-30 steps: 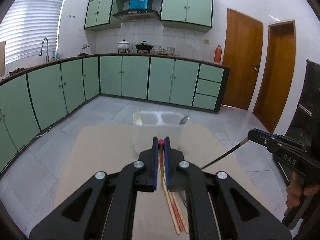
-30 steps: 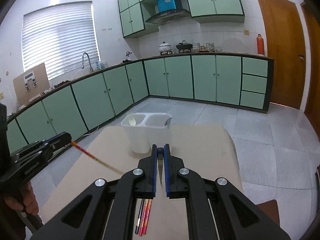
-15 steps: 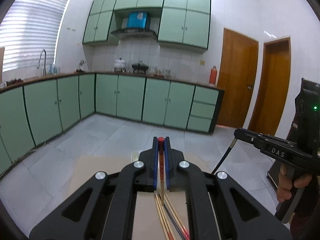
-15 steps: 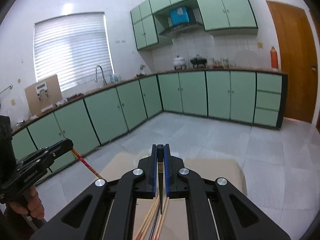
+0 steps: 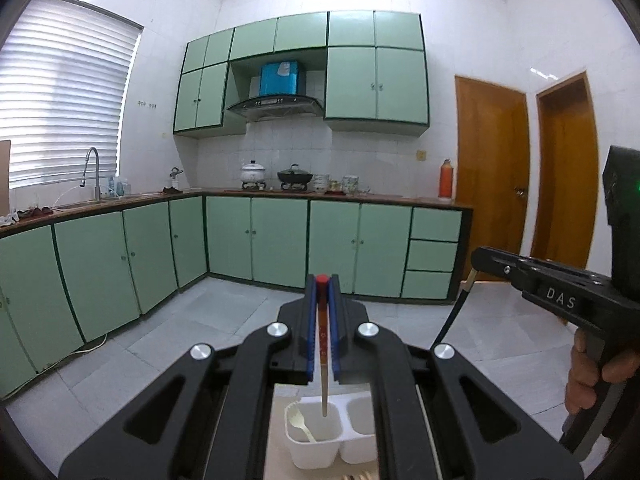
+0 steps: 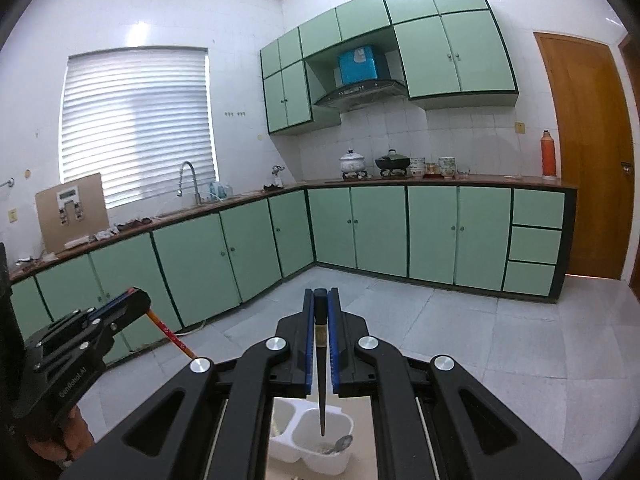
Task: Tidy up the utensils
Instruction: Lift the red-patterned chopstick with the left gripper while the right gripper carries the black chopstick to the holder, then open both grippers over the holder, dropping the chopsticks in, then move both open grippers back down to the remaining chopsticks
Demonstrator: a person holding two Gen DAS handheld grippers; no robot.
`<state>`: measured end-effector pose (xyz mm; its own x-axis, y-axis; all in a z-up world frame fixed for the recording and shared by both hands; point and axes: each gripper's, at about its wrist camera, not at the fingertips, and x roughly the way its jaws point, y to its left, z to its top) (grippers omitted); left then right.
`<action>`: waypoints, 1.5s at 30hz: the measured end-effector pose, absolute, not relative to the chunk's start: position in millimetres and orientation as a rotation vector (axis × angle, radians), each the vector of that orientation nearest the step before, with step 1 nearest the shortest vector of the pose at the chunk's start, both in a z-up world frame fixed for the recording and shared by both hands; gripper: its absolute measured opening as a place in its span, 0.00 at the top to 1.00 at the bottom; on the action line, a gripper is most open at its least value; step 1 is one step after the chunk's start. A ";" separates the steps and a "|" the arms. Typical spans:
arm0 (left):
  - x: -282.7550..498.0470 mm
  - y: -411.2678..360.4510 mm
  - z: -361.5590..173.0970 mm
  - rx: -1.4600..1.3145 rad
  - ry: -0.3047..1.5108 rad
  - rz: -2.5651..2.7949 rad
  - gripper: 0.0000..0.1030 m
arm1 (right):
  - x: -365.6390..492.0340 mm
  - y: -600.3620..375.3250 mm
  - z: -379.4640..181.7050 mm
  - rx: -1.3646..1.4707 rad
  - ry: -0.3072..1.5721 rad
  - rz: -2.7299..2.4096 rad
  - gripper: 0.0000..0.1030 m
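Left tongs (image 5: 322,292) pinch a red chopstick (image 5: 322,356), right tongs (image 6: 320,300) a black chopstick (image 6: 321,376), both hanging point-down over the white divided holder (image 5: 316,436), ready to drop in.

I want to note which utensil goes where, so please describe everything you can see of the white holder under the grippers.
The holder is a white, plastic-looking tub with two open compartments side by side, standing upright on a beige surface. One compartment holds a pale fork, the other a metal spoon. A red chopstick hangs over the fork side and a black chopstick over the spoon side; whether either touches the holder cannot be told.
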<state>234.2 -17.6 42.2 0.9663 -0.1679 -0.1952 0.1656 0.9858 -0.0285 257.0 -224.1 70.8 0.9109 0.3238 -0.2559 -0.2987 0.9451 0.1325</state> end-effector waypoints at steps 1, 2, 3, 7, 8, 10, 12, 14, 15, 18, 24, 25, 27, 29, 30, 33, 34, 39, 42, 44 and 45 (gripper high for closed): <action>241.9 -17.3 35.8 -0.013 0.217 -0.166 0.96 | 262.3 -222.0 63.9 0.082 0.288 0.309 0.94; 248.1 -15.2 28.8 -0.016 0.231 -0.164 0.96 | 269.2 -220.1 55.3 0.072 0.302 0.297 0.94; 253.1 -15.0 22.3 -0.016 0.244 -0.164 0.95 | 273.0 -218.6 49.0 0.071 0.313 0.294 0.94; 273.1 -13.1 -5.6 -0.004 0.316 -0.157 0.95 | 286.7 -216.4 19.1 0.085 0.380 0.305 0.94; 275.4 -11.4 -10.6 0.002 0.330 -0.153 0.95 | 288.3 -216.7 12.8 0.087 0.396 0.308 0.94; 276.9 -9.8 -19.7 0.011 0.355 -0.151 0.94 | 290.0 -216.3 3.4 0.083 0.425 0.313 0.93; 275.7 -6.6 -23.7 0.007 0.366 -0.149 0.91 | 287.1 -216.8 -0.6 0.078 0.427 0.311 0.89; 270.0 -1.6 -25.7 -0.004 0.369 -0.143 0.74 | 280.1 -218.7 -0.8 0.078 0.419 0.308 0.83; 267.2 -0.3 -25.3 -0.011 0.366 -0.142 0.70 | 275.8 -219.1 0.4 0.078 0.413 0.303 0.77; 252.3 2.1 -21.8 -0.012 0.340 -0.137 0.61 | 260.7 -222.3 5.2 0.071 0.378 0.283 0.60; 210.1 6.1 -23.9 -0.010 0.282 -0.106 0.45 | 217.6 -230.8 3.1 0.084 0.315 0.246 0.38; 200.6 7.0 -26.9 -0.013 0.276 -0.102 0.42 | 207.7 -231.9 -0.8 0.086 0.304 0.233 0.34; 186.7 7.0 -33.1 -0.017 0.273 -0.093 0.38 | 191.0 -233.0 -10.4 0.082 0.296 0.215 0.31; 170.2 7.7 -42.5 -0.018 0.275 -0.087 0.33 | 179.2 -233.4 -19.2 0.076 0.304 0.203 0.29; 163.0 8.1 -47.5 -0.014 0.277 -0.080 0.32 | 170.7 -233.2 -26.2 0.079 0.310 0.196 0.27; 137.1 8.7 -66.5 0.005 0.285 -0.066 0.28 | 148.1 -232.0 -47.6 0.078 0.337 0.188 0.24; 131.9 8.6 -71.4 0.010 0.291 -0.067 0.27 | 140.4 -230.7 -55.5 0.074 0.351 0.186 0.24; 107.1 10.8 -102.4 -0.001 0.362 -0.077 0.27 | 108.3 -224.5 -92.5 0.073 0.420 0.194 0.24; 96.7 10.6 -123.6 0.007 0.411 -0.080 0.27 | 92.4 -221.1 -113.4 0.061 0.450 0.184 0.24; 91.3 8.8 -137.6 0.015 0.448 -0.084 0.27 | 85.7 -219.1 -125.4 0.061 0.474 0.176 0.27; 88.6 7.6 -143.6 0.022 0.464 -0.087 0.27 | 80.4 -218.4 -134.3 0.067 0.492 0.174 0.28</action>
